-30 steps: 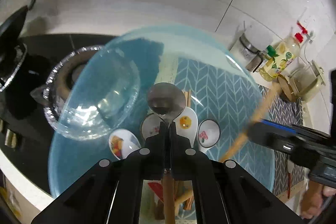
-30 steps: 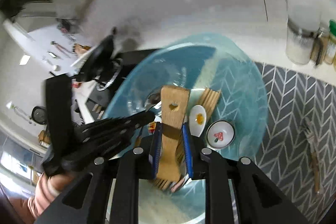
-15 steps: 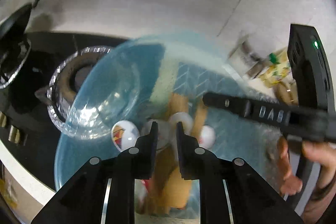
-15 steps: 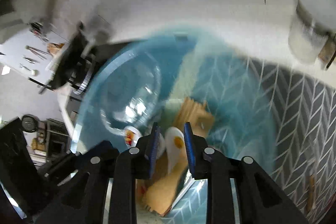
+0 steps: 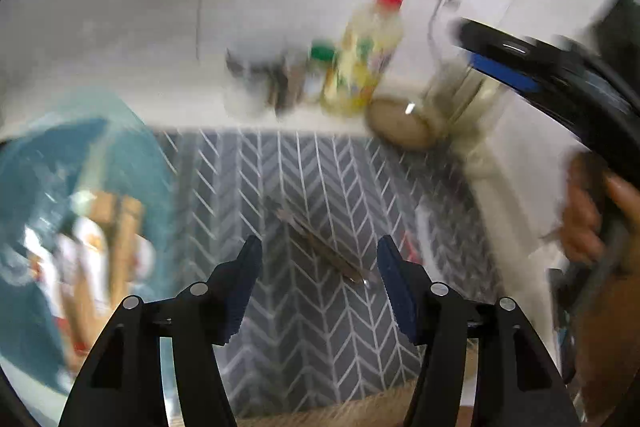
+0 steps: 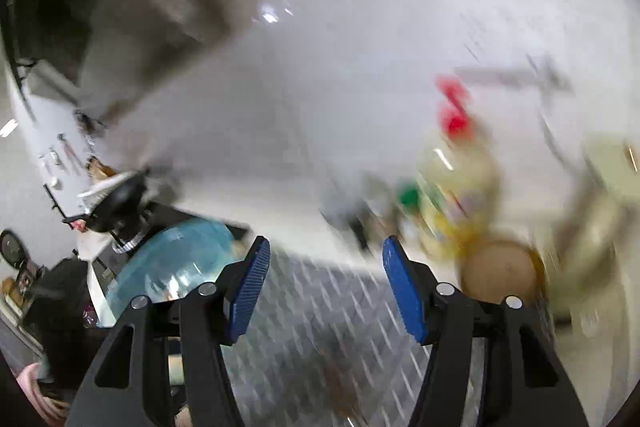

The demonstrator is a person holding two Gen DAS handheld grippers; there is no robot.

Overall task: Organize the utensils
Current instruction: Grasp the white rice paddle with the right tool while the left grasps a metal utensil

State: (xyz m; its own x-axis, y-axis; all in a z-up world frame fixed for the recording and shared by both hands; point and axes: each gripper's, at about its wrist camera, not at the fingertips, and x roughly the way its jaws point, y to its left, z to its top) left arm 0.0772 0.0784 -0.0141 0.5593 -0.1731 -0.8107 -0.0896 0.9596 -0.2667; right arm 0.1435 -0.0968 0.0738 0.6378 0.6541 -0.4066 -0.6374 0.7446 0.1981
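My left gripper [image 5: 319,281] is open and empty above a grey herringbone mat [image 5: 304,179]. A fork-like metal utensil [image 5: 320,247] lies on the mat just beyond and between its fingers. At the left, a blue glass bowl [image 5: 136,163] holds wooden spatulas [image 5: 120,235] and white printed spoons [image 5: 88,247]. My right gripper [image 6: 325,285] is open and empty, raised over the same mat [image 6: 320,315]; the blue bowl [image 6: 172,259] is at its lower left. The right gripper also shows in the left wrist view [image 5: 552,75], at the upper right, with the hand holding it. Both views are motion-blurred.
A yellow bottle with a red cap [image 5: 368,59], a green-capped jar [image 5: 320,75], a steel-lidded jar [image 5: 248,83] and a glass jar with a wooden lid [image 5: 404,123] stand along the white tiled wall behind the mat. A stove and black pan [image 6: 116,199] are far left.
Both grippers let go of their utensils into the blue bowl, opened wide, and swung right, away from the bowl and over the herringbone mat.
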